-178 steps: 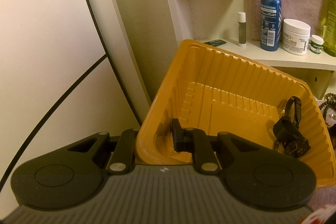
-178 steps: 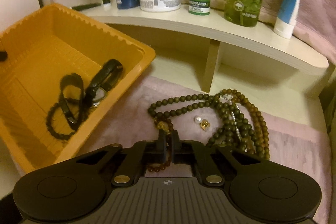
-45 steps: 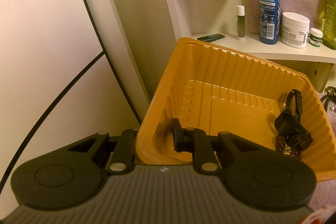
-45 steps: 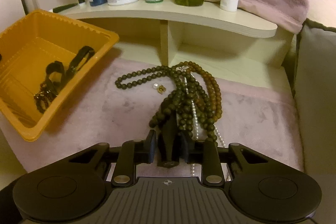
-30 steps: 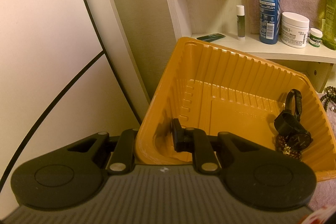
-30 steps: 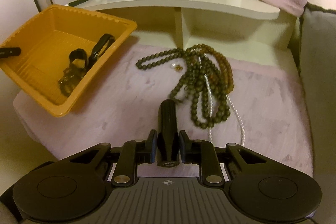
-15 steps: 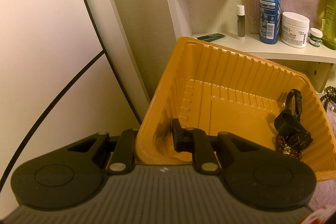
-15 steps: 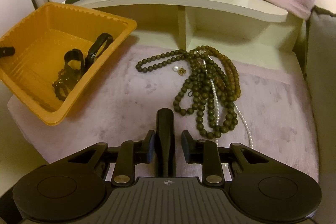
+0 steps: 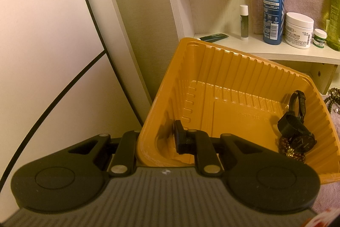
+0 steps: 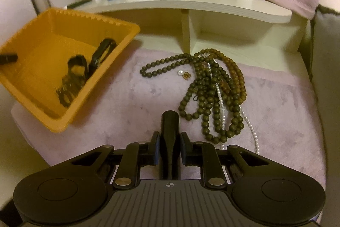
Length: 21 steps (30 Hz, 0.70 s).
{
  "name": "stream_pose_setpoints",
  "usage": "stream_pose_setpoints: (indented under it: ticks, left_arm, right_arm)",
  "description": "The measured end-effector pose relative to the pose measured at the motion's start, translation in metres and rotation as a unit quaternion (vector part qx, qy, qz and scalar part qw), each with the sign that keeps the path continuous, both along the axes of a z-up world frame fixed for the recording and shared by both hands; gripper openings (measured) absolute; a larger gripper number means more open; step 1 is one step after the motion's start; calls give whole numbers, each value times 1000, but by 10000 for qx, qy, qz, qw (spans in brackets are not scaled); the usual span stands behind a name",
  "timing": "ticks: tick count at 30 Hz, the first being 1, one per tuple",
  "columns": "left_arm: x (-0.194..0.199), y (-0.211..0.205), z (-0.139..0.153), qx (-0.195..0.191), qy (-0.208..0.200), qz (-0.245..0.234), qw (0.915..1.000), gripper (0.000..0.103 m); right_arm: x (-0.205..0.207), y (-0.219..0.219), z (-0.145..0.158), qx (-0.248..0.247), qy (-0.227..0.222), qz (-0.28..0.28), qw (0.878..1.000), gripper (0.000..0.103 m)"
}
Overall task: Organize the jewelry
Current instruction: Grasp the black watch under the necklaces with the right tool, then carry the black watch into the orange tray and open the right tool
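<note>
Pale shelf unit (image 10: 191, 6) against a draped towel, carrying bottles and jars; below it a mauve cloth (image 10: 127, 107) covers the surface.

Tray (image 9: 233, 86), orange, ribbed, tilted up at the cloth's left edge. Left gripper (image 9: 158, 139) is clamped on its near wall, one finger inside, one outside.

Beads (image 10: 212, 86), dark green and brown strands with a white pearl string, heaped on the cloth, right of the tray and apart from it.

Watch (image 9: 297, 131), black, in the tray's right corner, lying on a brown bracelet (image 9: 286, 147).

Right gripper (image 10: 170, 148) hovers over bare cloth near the beads; its jaws have just been closing, narrow, with only its own centre post between.

Small pearl earring (image 10: 183, 74) beside the beads.
</note>
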<state>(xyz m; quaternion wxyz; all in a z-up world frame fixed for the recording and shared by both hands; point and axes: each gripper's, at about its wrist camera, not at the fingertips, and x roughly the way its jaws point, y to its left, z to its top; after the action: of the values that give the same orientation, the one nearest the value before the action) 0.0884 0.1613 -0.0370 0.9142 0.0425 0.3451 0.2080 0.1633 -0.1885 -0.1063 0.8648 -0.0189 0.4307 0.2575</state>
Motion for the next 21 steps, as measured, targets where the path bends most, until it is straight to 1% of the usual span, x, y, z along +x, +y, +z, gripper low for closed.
stream_pose_setpoints:
  ticks: [5, 9, 13, 16, 21]
  left_arm:
    - [1, 0, 0, -8, 2, 3, 10000, 16]
    - [1, 0, 0, -11, 1, 6, 10000, 16]
    - [1, 1, 0, -13, 3, 5, 10000, 16]
    - [1, 1, 0, -17, 3, 2, 10000, 16]
    - [2, 1, 0, -51, 8, 21, 10000, 16]
  right_arm:
    - [9, -6, 14, 582, 126, -204, 9980, 19]
    - [16, -2, 33, 1077, 87, -179, 9940, 19]
    - [23, 20, 52, 1571, 95, 85, 9875, 19]
    - [27, 46, 61, 1801, 140, 358, 9829, 19]
    - [29, 92, 59, 1875, 285, 831, 9783, 19]
